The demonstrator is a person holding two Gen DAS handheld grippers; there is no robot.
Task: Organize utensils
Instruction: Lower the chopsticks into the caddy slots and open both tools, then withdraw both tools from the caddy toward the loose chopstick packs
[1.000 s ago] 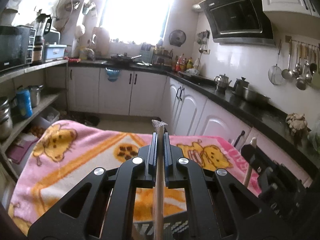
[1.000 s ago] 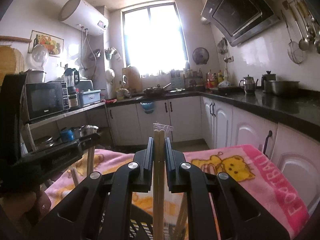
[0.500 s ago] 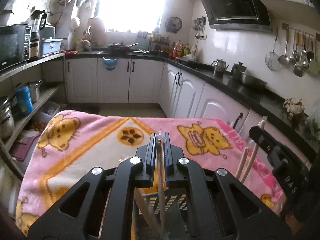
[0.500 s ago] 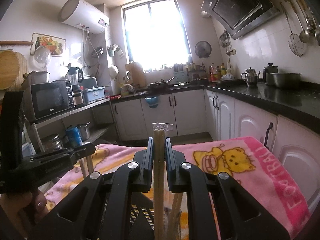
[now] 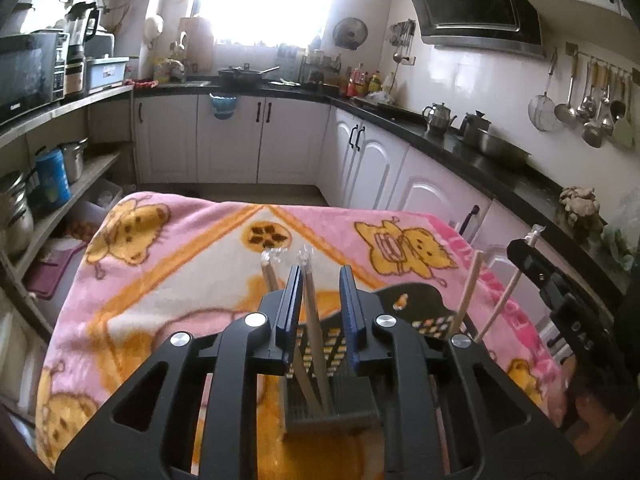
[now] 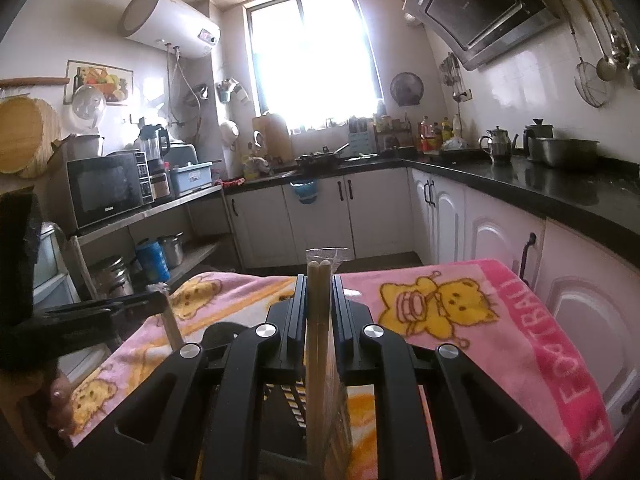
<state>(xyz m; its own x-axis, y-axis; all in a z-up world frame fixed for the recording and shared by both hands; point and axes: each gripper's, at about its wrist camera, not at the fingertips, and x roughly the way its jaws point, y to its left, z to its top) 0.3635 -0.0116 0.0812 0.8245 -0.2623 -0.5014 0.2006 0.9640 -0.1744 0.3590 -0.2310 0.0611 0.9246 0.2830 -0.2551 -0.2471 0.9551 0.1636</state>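
Note:
A black perforated holder (image 5: 332, 404) stands on a pink cartoon blanket (image 5: 180, 280). My left gripper (image 5: 320, 276) hangs over it with its jaws opening. A wrapped pair of chopsticks (image 5: 314, 320) stands in the holder between the pads, loose and leaning toward the left pad. Another wrapped pair (image 5: 269, 276) leans just left of it. My right gripper (image 6: 319, 280) is shut on a wrapped pair of chopsticks (image 6: 318, 328), held upright over the holder (image 6: 288, 396). In the left wrist view the right gripper (image 5: 560, 292) shows at the right with its chopsticks (image 5: 500, 304) slanting down.
White cabinets under a black counter (image 5: 460, 148) with kettles and a steel bowl run along the right. Open shelves (image 5: 60, 184) with pots and a blue can line the left, with a microwave (image 6: 104, 192) above. A person's fingers (image 6: 60, 396) grip the left tool.
The left jaws have parted and let go of their chopsticks, which now stand in the holder. Both grippers have moved in over the holder, the left one tipping downward.

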